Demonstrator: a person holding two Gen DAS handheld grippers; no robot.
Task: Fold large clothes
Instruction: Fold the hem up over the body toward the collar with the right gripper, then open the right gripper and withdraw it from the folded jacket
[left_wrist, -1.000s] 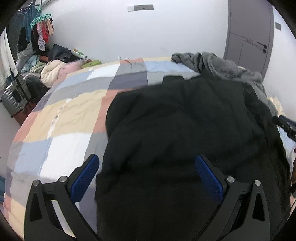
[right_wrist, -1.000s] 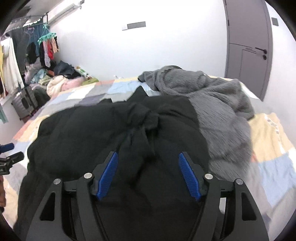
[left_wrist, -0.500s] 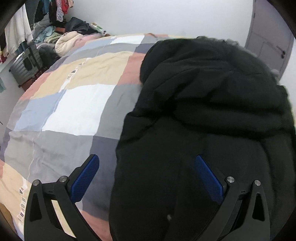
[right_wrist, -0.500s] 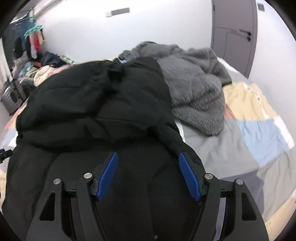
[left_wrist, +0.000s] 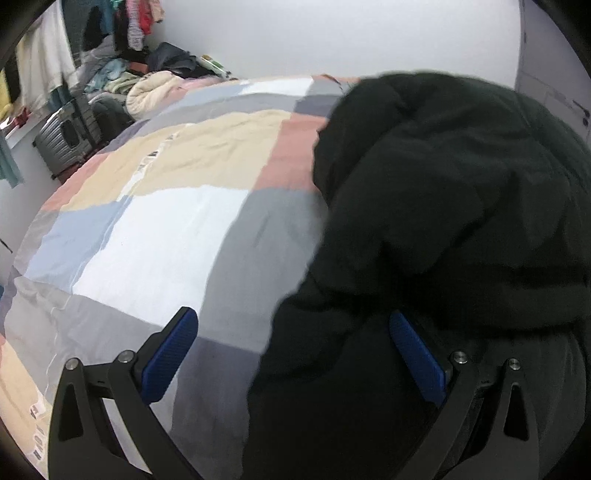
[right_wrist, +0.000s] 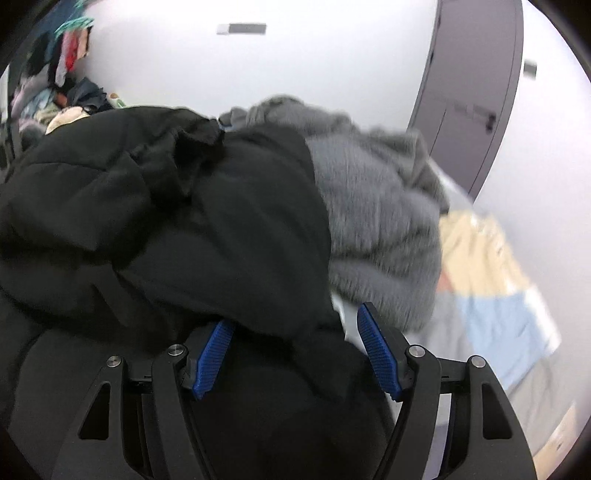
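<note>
The left tongs (left_wrist: 293, 354) stand wide apart over the bed (left_wrist: 177, 229), gripping nothing; the black coat (left_wrist: 443, 221) lies heaped ahead of them and to their right, its edge reaching in between their blue pads, while the checked bedcover spreads ahead and to their left; the right tongs (right_wrist: 295, 356) are also spread apart, with the black coat (right_wrist: 207, 236) bunched between and ahead of them, though not clamped; a grey fleece garment (right_wrist: 376, 218) lies ahead to their right, touching the coat; a grey door (right_wrist: 476, 92) stands beyond it.
</note>
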